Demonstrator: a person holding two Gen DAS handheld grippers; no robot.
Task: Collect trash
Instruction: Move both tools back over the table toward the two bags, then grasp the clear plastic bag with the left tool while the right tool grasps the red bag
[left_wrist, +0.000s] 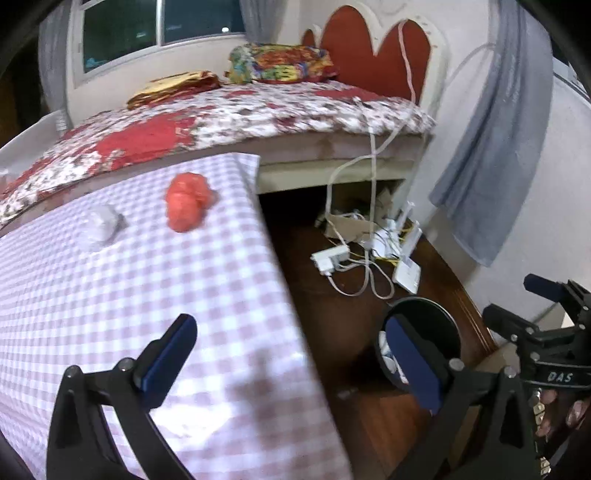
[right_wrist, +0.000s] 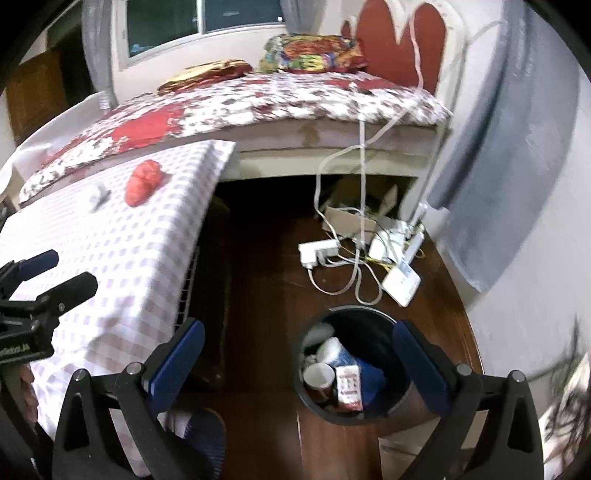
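Hovering over bin (right_wrist: 351, 369): right gripper (right_wrist: 301, 360), jaws spread wide, nothing between them. Bin on wooden floor (right_wrist: 258, 258) beside table, already holding paper cups (right_wrist: 321, 365) and carton, so likely drop point kept within reach.

Left gripper (left_wrist: 290, 360) also wide and empty, straddling checked tablecloth (left_wrist: 129, 295) edge.

Remaining trash on tabletop: pink crumpled wad (left_wrist: 186, 201) and white crumpled paper (left_wrist: 103, 225), near each other, well ahead of left claw, toward bed (left_wrist: 221, 110). Left claw better placed for them.
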